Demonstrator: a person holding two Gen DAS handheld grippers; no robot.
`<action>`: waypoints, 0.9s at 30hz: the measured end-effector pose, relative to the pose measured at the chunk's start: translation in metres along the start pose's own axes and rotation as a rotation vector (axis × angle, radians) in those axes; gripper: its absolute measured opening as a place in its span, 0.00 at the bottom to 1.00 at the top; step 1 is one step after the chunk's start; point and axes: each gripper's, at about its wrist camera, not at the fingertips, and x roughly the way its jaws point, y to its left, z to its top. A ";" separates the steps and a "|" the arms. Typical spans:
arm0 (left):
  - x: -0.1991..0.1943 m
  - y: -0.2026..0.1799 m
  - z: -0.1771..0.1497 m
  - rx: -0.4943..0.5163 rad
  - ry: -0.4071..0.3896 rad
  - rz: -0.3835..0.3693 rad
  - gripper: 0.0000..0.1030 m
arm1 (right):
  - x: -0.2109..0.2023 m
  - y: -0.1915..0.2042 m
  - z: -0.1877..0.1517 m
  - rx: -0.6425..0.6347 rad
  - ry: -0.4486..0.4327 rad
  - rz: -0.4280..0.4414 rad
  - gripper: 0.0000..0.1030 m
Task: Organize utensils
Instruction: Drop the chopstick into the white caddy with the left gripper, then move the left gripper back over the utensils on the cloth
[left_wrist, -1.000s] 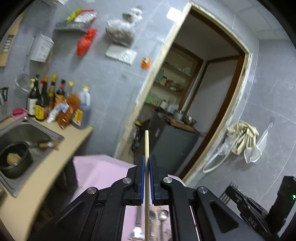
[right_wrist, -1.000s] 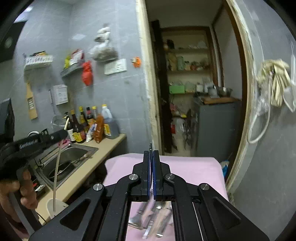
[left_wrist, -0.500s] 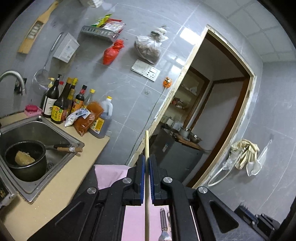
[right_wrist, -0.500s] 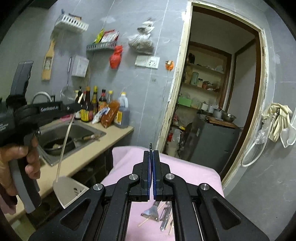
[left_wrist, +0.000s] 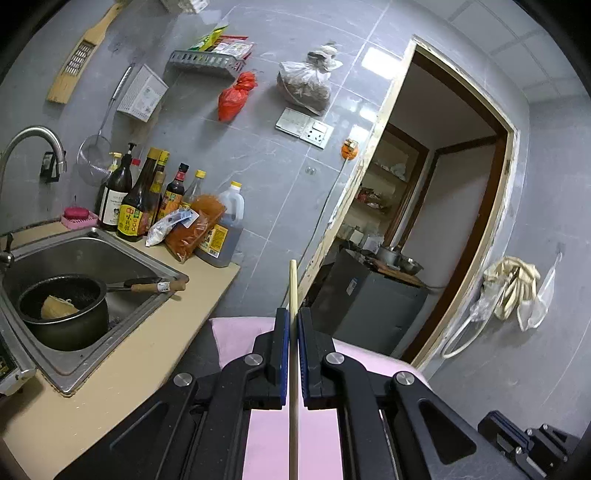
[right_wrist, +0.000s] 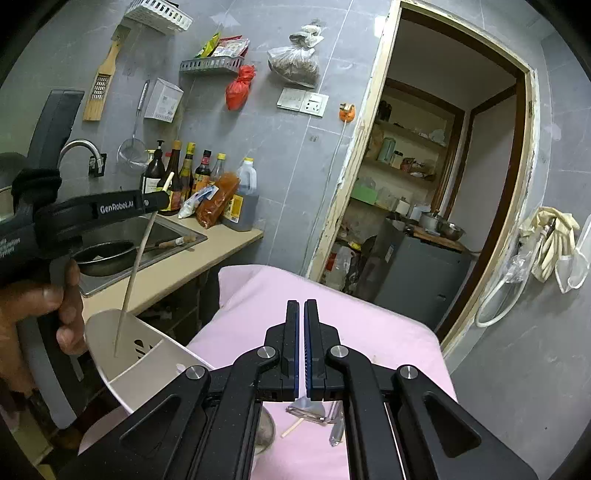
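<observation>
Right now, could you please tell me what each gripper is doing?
Left gripper: closed on a chopstick.
Right gripper: closed, holding nothing.

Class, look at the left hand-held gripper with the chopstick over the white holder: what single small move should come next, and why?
Probably lower it a little further, then open. The left hand-held gripper is shut on the chopstick, whose lower tip already sits inside the white utensil holder. The right hand-held gripper is shut and empty above the pink cloth.
</observation>
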 end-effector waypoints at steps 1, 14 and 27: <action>0.000 -0.001 -0.002 0.004 0.004 -0.001 0.05 | 0.000 0.000 -0.001 0.004 0.003 0.002 0.02; -0.009 -0.007 -0.020 0.056 0.022 0.016 0.05 | -0.002 -0.014 -0.004 0.091 0.007 0.037 0.02; -0.016 -0.008 -0.033 0.096 0.140 0.032 0.15 | -0.008 -0.046 -0.011 0.216 0.019 0.032 0.29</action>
